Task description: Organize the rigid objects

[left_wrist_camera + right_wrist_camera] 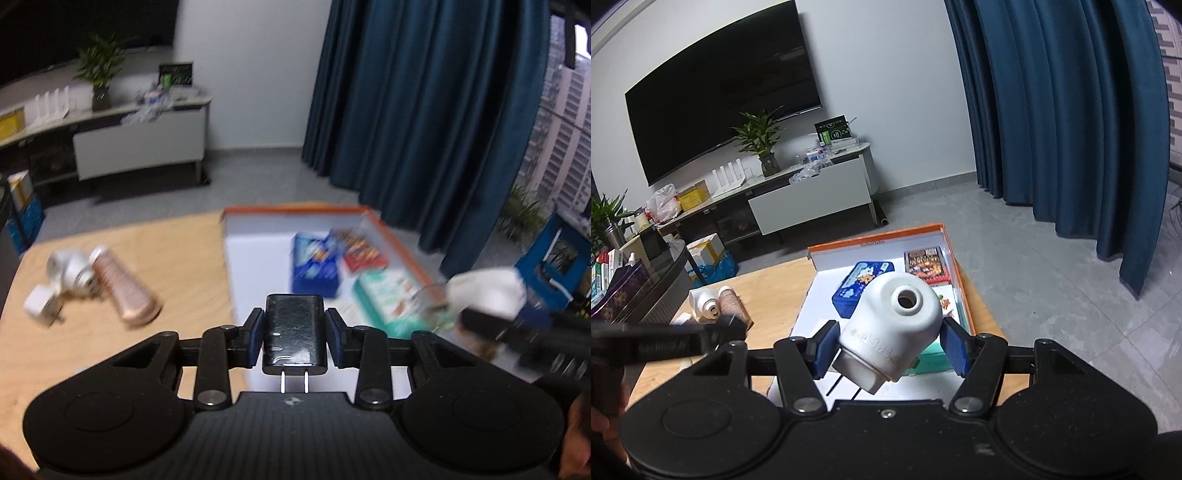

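Right wrist view: an orange-rimmed tray [951, 258] on the counter [768, 291] holds a blue tin [849, 291], a red box [923, 262] and a green box [932, 360]. Above it, the right tool [890, 349] clamps a white, round-holed adapter [892, 325]. The left tool [294, 332] clamps a scuffed black charger [294, 328], prongs toward the camera, over the tray's near edge.
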`<state>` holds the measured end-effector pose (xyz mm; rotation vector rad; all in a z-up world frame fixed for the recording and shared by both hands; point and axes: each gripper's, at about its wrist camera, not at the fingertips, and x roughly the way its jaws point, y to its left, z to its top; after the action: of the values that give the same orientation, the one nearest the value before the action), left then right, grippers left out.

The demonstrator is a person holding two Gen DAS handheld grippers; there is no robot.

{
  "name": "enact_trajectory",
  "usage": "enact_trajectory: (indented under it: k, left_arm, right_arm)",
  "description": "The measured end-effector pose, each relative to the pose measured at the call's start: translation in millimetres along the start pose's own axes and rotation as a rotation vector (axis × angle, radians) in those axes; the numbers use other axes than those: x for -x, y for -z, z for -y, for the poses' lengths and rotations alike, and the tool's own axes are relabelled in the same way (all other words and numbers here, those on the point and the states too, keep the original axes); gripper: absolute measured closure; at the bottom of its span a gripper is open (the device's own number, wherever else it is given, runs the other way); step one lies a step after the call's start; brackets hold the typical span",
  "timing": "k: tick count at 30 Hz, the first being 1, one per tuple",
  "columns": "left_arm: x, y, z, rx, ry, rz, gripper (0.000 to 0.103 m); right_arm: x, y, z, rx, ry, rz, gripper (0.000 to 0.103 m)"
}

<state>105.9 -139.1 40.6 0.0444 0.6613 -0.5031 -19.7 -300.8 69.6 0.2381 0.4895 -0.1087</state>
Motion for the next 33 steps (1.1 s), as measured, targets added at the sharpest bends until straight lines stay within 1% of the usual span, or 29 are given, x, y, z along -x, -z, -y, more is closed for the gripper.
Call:
enact_trajectory:
  k: [4,7,16,22,33]
  left_arm:
    - [-1.2,-9.0,21.6,0.0,-0.003,0.026,0.066]
    - [0.0,-5.7,28.0,0.022,-0.011,0.031,0.066]
    - [5.5,6.4,24.7,0.071,-0.035,0.01,0.066]
    - [12.7,9.1,29.8,0.054,-0.057,0.021,0.066]
    - [10.1,16.3,37.1,0.041,-0.041,0.004,0.066]
  right_arm:
    - [3.8,-5.4,1.1,0.015,0.013,0.01,0.031]
    - [7.0,-6.7,1.7,0.025,0.016,0.011,0.031]
    - [13.4,-7.6,-1.8,0.044,0.036,-0.007,0.031]
    - [15.9,-9.8,-5.6,0.055,0.037,-0.015,0.031]
    - [10.0,-10.5,-4.2,0.067,0.037,-0.034,0.031]
